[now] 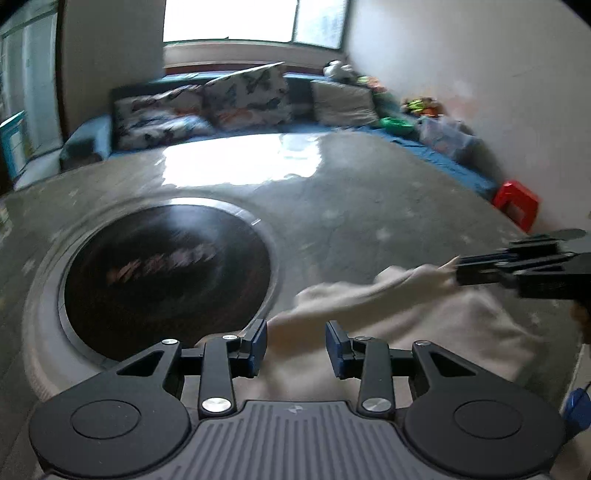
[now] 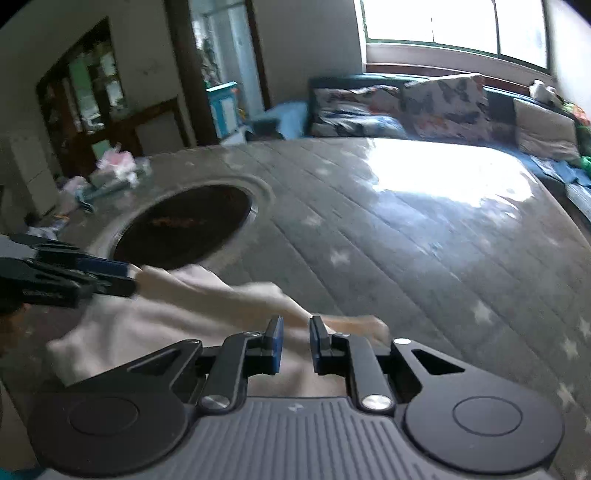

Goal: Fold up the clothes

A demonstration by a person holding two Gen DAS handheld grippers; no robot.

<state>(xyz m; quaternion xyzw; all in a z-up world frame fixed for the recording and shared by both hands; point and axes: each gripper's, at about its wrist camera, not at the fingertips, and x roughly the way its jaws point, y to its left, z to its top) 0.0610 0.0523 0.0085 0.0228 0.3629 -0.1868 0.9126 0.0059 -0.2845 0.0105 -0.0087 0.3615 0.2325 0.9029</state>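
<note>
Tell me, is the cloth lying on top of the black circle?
No, the cloth lies on the grey table beside the black circle, not on it.

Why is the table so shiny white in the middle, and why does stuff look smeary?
Left wrist view: the window reflects off the table as white glare; the dark round inset is streaked by motion blur. Right wrist view: the same glare shows, the cream garment is smeared, and the fisheye lens bends the table's edge.
</note>
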